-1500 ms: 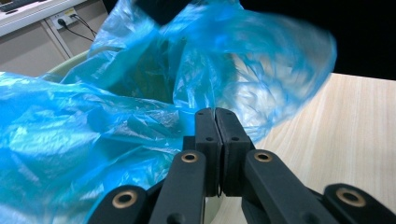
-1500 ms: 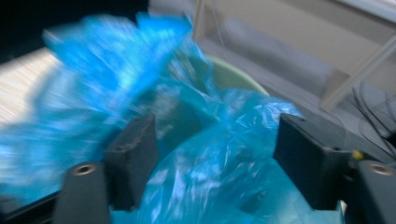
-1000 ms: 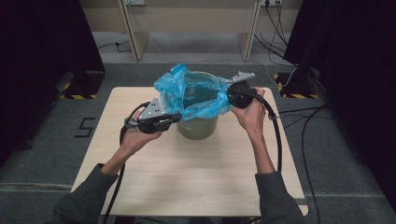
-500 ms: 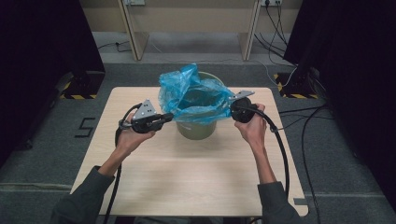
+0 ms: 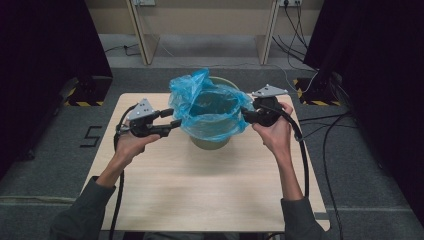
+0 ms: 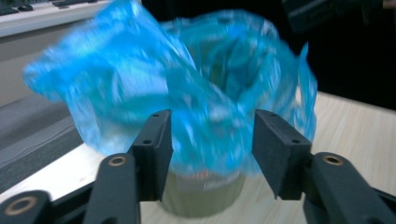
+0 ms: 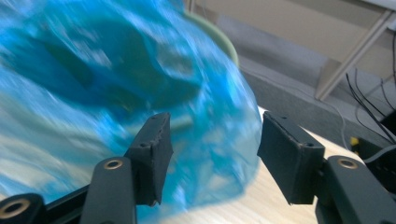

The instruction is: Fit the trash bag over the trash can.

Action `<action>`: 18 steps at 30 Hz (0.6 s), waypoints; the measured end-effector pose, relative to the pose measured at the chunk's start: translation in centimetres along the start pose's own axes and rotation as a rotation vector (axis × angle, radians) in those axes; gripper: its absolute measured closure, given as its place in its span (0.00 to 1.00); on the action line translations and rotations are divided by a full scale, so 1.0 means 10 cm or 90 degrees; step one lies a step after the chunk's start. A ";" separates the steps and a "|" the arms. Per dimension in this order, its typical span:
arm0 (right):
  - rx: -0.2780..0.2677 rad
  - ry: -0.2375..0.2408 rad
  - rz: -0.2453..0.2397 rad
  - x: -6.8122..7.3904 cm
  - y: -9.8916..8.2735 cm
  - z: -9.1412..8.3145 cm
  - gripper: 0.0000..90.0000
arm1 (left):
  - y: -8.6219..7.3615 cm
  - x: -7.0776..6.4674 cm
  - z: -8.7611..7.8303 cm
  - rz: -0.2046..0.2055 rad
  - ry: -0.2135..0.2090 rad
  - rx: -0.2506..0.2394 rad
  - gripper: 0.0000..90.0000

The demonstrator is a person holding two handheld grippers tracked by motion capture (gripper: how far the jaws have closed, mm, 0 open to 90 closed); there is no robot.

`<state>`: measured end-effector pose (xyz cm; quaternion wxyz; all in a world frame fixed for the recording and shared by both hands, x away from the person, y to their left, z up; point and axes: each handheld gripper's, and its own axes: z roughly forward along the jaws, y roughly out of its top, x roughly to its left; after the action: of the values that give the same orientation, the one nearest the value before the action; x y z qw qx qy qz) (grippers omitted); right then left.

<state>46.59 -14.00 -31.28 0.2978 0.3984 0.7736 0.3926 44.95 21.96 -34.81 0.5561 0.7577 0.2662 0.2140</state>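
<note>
Two grippers flank the bin from the person's side of the tabletop [image 5: 210,190]. Left gripper [image 5: 172,119] and right gripper [image 5: 245,114] have just been opening; both sets of jaws now stand well apart with nothing pinched, the blue bag [image 5: 207,107] hanging loose just ahead of them. I'd say the plastic was let go so its edge could settle over the rim of the green bin [image 5: 210,142]. From above, the bag's mouth gapes between the grippers. Left gripper view shows the bin's wall below the plastic; right gripper view catches the bare far rim [image 7: 224,42] beyond.
</note>
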 end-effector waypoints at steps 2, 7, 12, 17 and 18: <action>-0.002 0.003 0.004 0.04 0.04 0.03 0.47 | 0.07 0.03 0.04 -0.015 0.003 -0.002 0.47; 0.005 0.010 0.015 0.12 0.10 0.20 0.47 | 0.15 0.09 0.22 -0.029 0.016 0.014 0.44; 0.029 -0.011 0.036 0.05 0.07 0.40 0.54 | 0.09 0.17 0.29 -0.005 0.016 0.040 0.69; 0.010 -0.005 0.087 -0.16 0.05 0.51 0.64 | -0.04 0.27 0.20 0.016 0.046 0.048 0.86; 0.006 -0.005 0.094 -0.18 0.05 0.52 0.64 | -0.07 0.30 0.20 0.023 0.056 0.055 0.88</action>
<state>51.72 -13.42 -33.32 0.2689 0.4573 0.7427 0.4087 48.33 22.58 -35.98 0.5065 0.7757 0.2855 0.2454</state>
